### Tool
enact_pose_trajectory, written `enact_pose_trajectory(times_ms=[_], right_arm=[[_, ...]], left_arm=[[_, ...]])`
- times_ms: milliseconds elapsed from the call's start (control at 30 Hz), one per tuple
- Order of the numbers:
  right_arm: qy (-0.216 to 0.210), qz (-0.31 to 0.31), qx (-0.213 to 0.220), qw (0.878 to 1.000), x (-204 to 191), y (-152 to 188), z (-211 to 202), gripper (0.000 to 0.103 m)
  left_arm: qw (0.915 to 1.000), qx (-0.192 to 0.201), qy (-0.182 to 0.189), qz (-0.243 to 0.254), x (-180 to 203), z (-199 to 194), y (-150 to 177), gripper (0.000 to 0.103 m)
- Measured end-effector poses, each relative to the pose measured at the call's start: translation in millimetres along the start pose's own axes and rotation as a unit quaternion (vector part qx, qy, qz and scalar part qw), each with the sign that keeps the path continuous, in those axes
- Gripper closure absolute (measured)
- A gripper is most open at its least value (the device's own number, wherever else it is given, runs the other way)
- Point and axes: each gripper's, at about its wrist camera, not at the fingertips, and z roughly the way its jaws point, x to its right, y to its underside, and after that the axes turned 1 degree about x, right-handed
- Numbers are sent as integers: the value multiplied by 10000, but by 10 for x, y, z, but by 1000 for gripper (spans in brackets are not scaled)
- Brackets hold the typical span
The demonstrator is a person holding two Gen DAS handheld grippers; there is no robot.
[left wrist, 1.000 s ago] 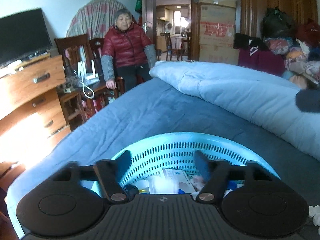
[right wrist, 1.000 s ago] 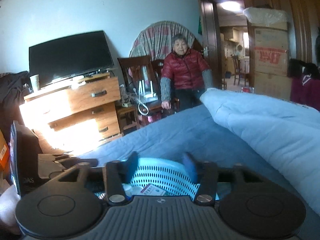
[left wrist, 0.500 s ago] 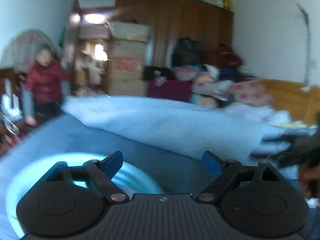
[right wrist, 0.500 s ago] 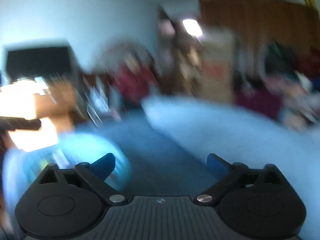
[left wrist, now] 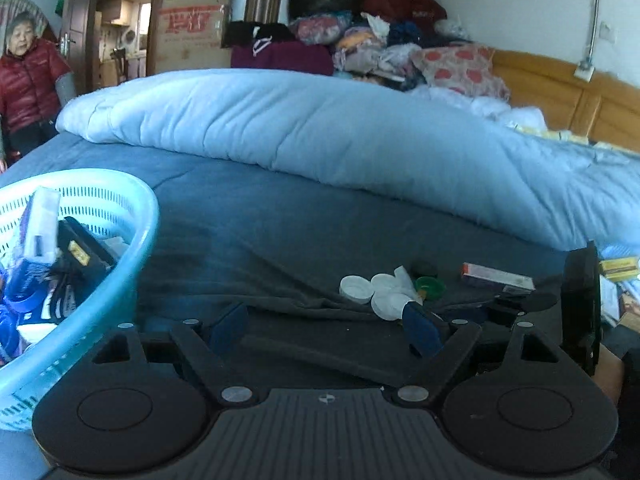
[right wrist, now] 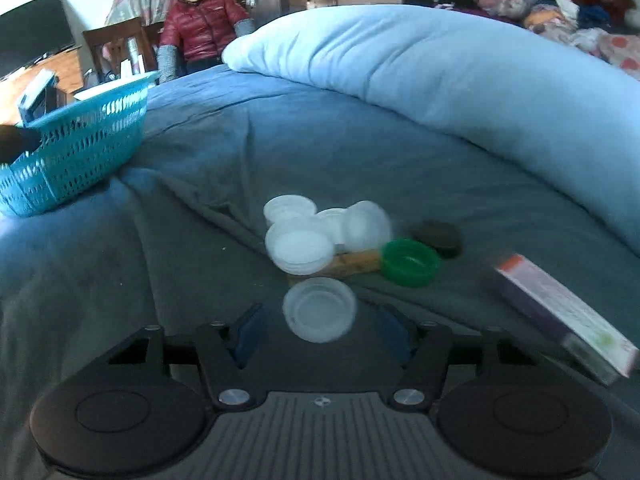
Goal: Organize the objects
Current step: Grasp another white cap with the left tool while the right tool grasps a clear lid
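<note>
Closing right gripper (right wrist: 320, 334) jaws | white cap (right wrist: 319, 309) between | untouched

Bed (left wrist: 280, 232), wooden headboard (left wrist: 560, 96), doorway (left wrist: 120, 36)

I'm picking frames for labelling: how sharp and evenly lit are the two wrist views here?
Left wrist view: mostly sharp, dim, fisheye-bent; the round white plastic lids read clearly. Right wrist view: slight motion blur smears the nearest clear plastic lid and the long purple-and-white carton; sunlight glare washes out the wooden dresser at far left.
</note>
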Motion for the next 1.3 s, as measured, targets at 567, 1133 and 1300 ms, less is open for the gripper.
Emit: enact_pose_trajectory(times_ms=[567,1133,1300], right_arm=[[390,1944,424,9792,681,633,-806,60],[317,2217,618,9726,706,727,-692,59],[294,2222,642,9725,686,739,-691,57]], left_arm=[[9825,-624,1226,1255,780,1844,165,20],[9834,58,716,1665,1126,971,547,34],[9857,-214,610,1556,947,1081,501,44]])
